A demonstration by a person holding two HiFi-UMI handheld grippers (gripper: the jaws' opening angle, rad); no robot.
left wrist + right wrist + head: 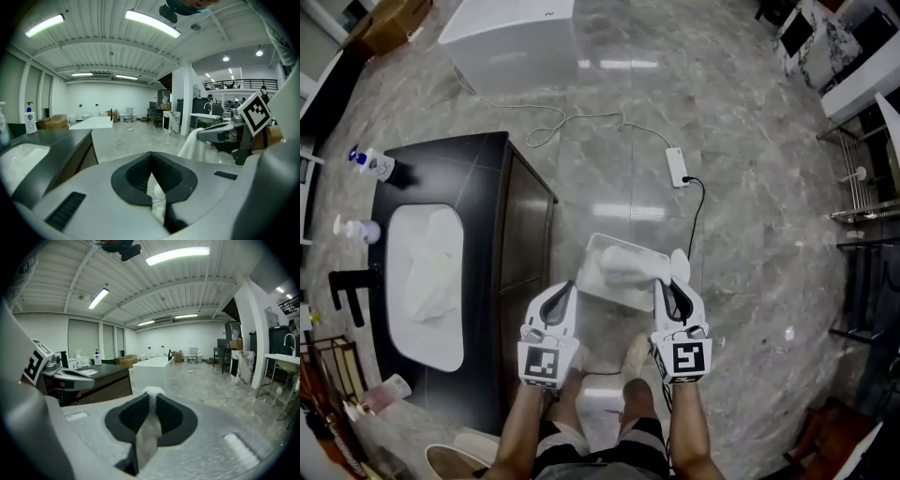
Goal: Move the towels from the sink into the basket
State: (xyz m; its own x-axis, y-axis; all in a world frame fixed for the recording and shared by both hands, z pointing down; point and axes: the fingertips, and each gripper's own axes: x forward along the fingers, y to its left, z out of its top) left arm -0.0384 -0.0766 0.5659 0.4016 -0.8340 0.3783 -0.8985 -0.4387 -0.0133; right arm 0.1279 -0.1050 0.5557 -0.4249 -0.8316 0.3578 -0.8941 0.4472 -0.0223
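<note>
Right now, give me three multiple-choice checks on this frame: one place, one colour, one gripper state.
1. Where does the basket stand?
A) on the floor beside the vanity
B) on the countertop
C) inside the sink

2. What colour is the vanity top?
A) white
B) black
C) red

3. What is the right gripper doing?
A) open and empty
B) shut on a white towel
C) shut on a soap bottle

Answers:
1 A: the head view shows the basket on the marble floor, just right of the vanity.
2 B: the top around the white basin is black.
3 B: the right gripper view shows towel cloth pinched between its closed jaws, and in the head view the towel hangs over the basket.
</note>
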